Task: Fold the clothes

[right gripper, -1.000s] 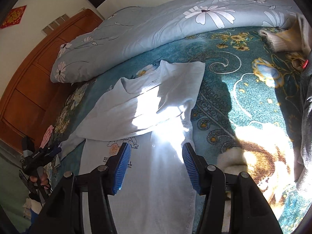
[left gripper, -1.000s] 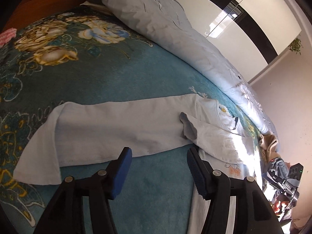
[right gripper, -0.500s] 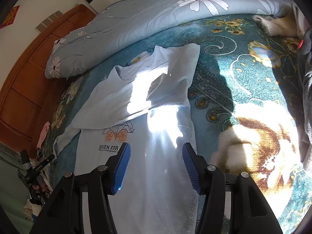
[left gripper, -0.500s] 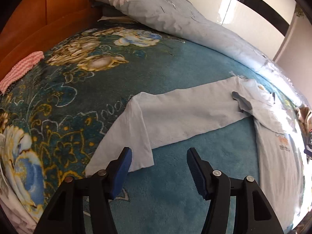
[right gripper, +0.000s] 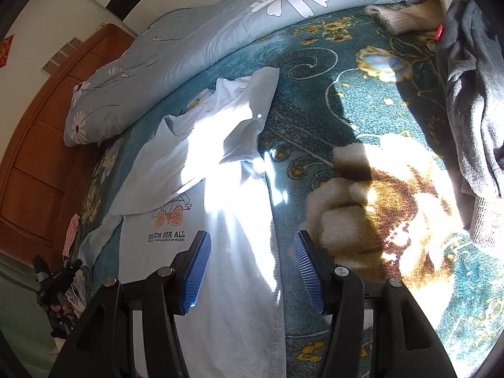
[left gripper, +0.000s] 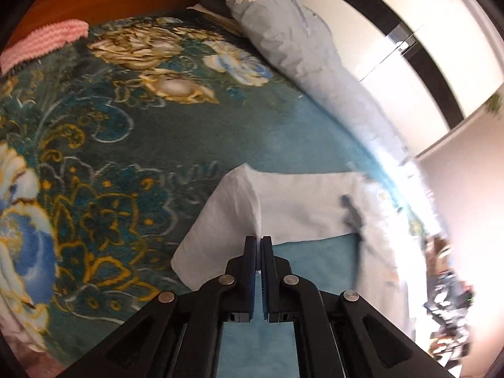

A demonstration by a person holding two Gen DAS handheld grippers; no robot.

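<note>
A white long-sleeved shirt [right gripper: 226, 277] with a printed cart and lettering lies flat on the teal floral bedspread [right gripper: 321, 100]. Its right sleeve [right gripper: 245, 126] is folded across the chest. Its left sleeve [left gripper: 299, 211] stretches out toward the bed's left side, with the cuff end [left gripper: 220, 230] bent over. My left gripper [left gripper: 259, 242] is shut on the sleeve at that bend. My right gripper [right gripper: 250, 245] is open and empty, hovering over the shirt's lower body near its right side seam. The left gripper also shows small in the right wrist view [right gripper: 58, 278].
A rolled pale blue daisy-print duvet [right gripper: 239, 25] lies along the far side of the bed. A grey garment [right gripper: 472, 100] and a cream one [right gripper: 412, 15] are piled at the right. A pink knitted item [left gripper: 44, 42] lies by the wooden headboard [right gripper: 41, 145].
My left gripper has moved in on the left sleeve's bent end and closed on it. My right gripper has lowered and come closer over the shirt's lower body, staying open.
</note>
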